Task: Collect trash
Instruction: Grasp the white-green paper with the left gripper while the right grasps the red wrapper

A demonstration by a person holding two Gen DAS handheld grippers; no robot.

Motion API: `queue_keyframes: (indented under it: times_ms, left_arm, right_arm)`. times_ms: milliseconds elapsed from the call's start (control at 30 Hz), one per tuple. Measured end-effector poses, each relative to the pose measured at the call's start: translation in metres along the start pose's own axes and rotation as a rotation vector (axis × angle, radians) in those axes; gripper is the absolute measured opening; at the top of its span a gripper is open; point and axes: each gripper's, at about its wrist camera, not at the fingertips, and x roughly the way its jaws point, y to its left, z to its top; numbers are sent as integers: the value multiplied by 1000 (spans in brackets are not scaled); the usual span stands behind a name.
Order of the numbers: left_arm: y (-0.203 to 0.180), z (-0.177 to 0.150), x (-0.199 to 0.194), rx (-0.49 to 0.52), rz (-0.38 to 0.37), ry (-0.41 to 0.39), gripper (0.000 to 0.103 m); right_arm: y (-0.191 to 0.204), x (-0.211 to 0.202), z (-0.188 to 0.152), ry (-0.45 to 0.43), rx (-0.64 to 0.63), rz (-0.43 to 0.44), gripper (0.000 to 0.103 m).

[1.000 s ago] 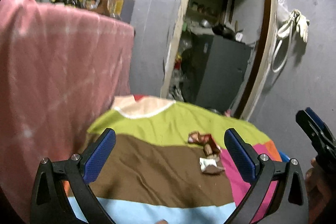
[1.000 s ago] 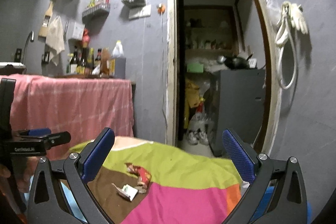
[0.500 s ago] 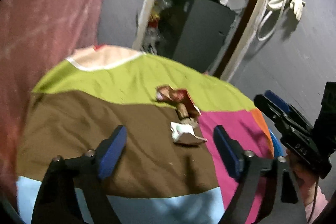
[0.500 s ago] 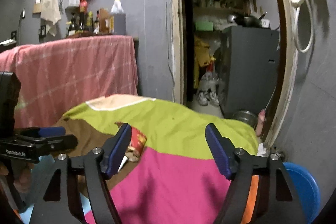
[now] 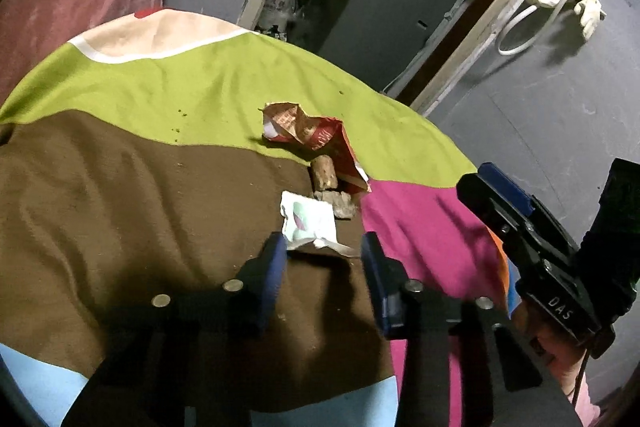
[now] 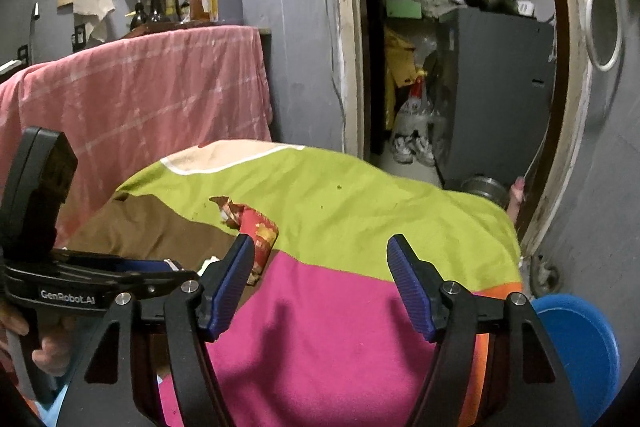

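Trash lies mid-table on a multicoloured cloth point(image 5: 120, 163): a white crumpled wrapper point(image 5: 308, 221), a red snack bag point(image 5: 316, 135) and brown scraps point(image 5: 326, 173). My left gripper point(image 5: 324, 247) is open, low over the cloth, its fingertips on either side of the white wrapper's near edge. My right gripper point(image 6: 320, 251) is open and empty above the pink patch; the red snack bag point(image 6: 256, 231) sits just beyond its left finger. The right gripper also shows in the left wrist view point(image 5: 492, 183), to the right of the trash.
A blue basin point(image 6: 576, 343) stands on the floor at the table's right. A pink-covered counter point(image 6: 140, 87) with bottles is at the left. An open doorway with a grey cabinet point(image 6: 496, 87) lies behind the table.
My left gripper has come down and forward to the white wrapper, its fingers narrowing around it. My right gripper has tilted down and moved closer over the table, narrowing somewhat.
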Motion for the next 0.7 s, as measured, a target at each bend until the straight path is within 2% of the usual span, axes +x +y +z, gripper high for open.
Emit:
queue_keyframes:
  times_ms: [67,133,167,267,500,633,700]
  left_arm:
    - [1,1,-3,-6,3,-1,31]
    - [2,0,-4,-18,20,-4,7]
    - [5,0,-4,-23,34,1,5]
    - [15,-2,-6,-71,28,9,5]
    - [23,-1,-16,-95,20,-7,3]
    - [26,0,-22,-125,70,-40,2]
    - [29,1,-24,-137,96,-48,0]
  right_arm:
    - [1,1,1,5,-3,1,67]
    - [3,2,2,8,-11,1,67]
    - [5,4,2,14,-15,2,67]
    - [9,10,3,38,-21,17,67]
    - [17,20,4,70,-43,23,67]
    - [22,30,5,104,-54,42,66]
    - [24,38,7,127,-49,62,61]
